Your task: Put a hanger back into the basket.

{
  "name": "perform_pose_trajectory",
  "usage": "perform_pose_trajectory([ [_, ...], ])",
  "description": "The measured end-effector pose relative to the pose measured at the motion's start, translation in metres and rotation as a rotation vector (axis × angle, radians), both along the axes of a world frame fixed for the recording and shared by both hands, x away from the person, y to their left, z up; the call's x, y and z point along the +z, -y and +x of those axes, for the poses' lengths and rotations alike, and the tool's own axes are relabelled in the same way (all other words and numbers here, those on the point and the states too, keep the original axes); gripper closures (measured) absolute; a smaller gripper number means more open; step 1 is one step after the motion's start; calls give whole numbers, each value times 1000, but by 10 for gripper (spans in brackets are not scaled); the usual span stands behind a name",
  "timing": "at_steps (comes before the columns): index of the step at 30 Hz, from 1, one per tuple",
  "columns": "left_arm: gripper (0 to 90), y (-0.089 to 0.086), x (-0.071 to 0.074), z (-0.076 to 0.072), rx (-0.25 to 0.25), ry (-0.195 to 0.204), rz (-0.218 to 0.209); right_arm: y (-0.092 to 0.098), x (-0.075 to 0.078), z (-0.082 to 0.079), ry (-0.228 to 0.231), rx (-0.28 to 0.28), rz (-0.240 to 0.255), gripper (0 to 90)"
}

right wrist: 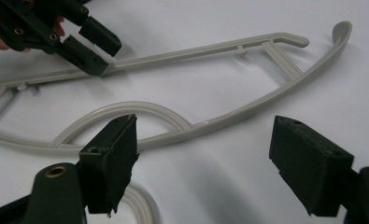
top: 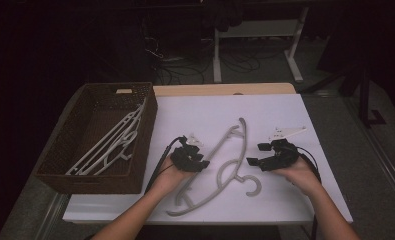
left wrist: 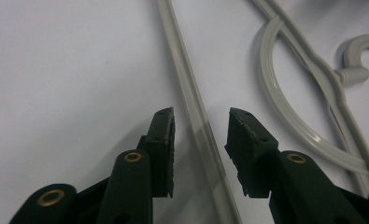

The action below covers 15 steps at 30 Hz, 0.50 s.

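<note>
Straddling the straight bar of the grey plastic hanger (left wrist: 198, 126), my left gripper (left wrist: 202, 140) has its jaws parted with the bar between them; the pads seem just clear of it, though that is hard to judge. My right gripper (right wrist: 203, 163) hovers wide open and empty over the hanger's curved shoulder. The hanger lies flat on the white table (top: 285, 120), beside the wicker basket (top: 80, 177) holding more hangers (top: 112, 142).
</note>
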State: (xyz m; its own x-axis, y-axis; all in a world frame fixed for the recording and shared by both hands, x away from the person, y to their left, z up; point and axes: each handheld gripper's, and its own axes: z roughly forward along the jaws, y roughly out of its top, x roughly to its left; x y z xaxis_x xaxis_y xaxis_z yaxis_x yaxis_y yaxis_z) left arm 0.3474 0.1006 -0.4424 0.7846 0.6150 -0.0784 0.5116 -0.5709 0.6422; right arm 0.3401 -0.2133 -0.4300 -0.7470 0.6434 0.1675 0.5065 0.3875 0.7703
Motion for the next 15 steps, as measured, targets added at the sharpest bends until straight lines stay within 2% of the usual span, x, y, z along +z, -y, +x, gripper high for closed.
perform_pose_trajectory([
  [5,664,5,-6,-5,-15,-6,26,0,0,0,2,-1,0,228],
  [8,715,7,-6,-7,-2,27,61,1,0,0,4,-1,2,228],
  [11,741,7,-6,-5,-1,26,63,1,0,0,5,-2,4,229],
  [15,763,5,-3,2,11,51,88,1,1,0,5,-5,5,229],
])
